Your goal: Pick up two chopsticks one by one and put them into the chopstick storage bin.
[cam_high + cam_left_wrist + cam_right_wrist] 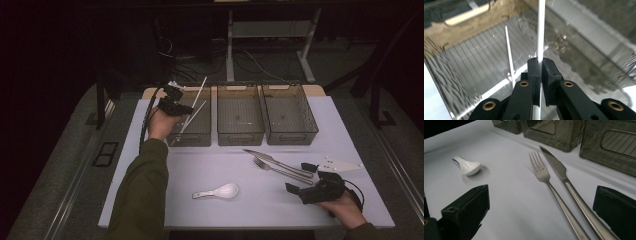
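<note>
The left gripper (540, 65), jaws clamped tight on a white chopstick (541, 30) over the far-left bin (202, 131), should lower it beside the other chopstick (509, 56) before letting go. The right gripper (541, 207) waits wide open and empty near the fork (544, 176) and knife (560, 170). The left gripper view shows the pinch itself, which the high view leaves too small to judge.

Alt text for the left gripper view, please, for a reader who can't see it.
The left gripper, its black jaws shut on a white chopstick, holds it upright over the ribbed floor of a smoky see-through bin. A second white chopstick already leans inside the bin, just left of the jaws.
</note>
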A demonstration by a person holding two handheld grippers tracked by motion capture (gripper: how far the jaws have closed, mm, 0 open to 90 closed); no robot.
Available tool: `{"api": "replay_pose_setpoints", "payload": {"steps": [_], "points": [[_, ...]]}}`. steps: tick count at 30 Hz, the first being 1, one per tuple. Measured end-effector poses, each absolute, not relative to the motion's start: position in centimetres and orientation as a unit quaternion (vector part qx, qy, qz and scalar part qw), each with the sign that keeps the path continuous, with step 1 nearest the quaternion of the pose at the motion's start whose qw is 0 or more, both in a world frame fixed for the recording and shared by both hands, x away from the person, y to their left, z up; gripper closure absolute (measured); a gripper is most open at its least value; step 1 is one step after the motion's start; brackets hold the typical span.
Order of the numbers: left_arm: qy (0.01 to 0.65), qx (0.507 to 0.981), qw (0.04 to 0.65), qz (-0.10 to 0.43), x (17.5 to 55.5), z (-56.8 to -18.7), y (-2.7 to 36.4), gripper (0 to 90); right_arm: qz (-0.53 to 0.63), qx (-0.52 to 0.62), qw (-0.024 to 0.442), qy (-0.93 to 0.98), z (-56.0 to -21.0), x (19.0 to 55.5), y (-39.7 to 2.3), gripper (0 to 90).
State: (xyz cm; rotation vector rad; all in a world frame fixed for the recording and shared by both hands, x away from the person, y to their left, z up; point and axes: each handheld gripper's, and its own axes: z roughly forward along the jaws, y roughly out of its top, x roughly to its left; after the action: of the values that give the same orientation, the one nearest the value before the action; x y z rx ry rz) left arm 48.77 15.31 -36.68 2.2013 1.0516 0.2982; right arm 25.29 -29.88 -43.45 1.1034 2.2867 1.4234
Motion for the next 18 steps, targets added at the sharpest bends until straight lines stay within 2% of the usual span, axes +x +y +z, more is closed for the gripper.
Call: {"api": "replay_pose_setpoints", "payload": {"steps": [8, 18], "points": [[0.437, 0.84, 0.301, 0.115, 49.1, -37.8, 15.4, 84.4, 0.486, 0.375, 0.115, 0.781, -43.5, 25.3, -29.9, 0.8], [0.451, 0.836, 0.287, 0.123, 49.4, -38.4, 15.1, 82.4, 0.487, 0.376, 0.114, 0.78, -43.4, 25.3, -29.9, 0.8]]}}
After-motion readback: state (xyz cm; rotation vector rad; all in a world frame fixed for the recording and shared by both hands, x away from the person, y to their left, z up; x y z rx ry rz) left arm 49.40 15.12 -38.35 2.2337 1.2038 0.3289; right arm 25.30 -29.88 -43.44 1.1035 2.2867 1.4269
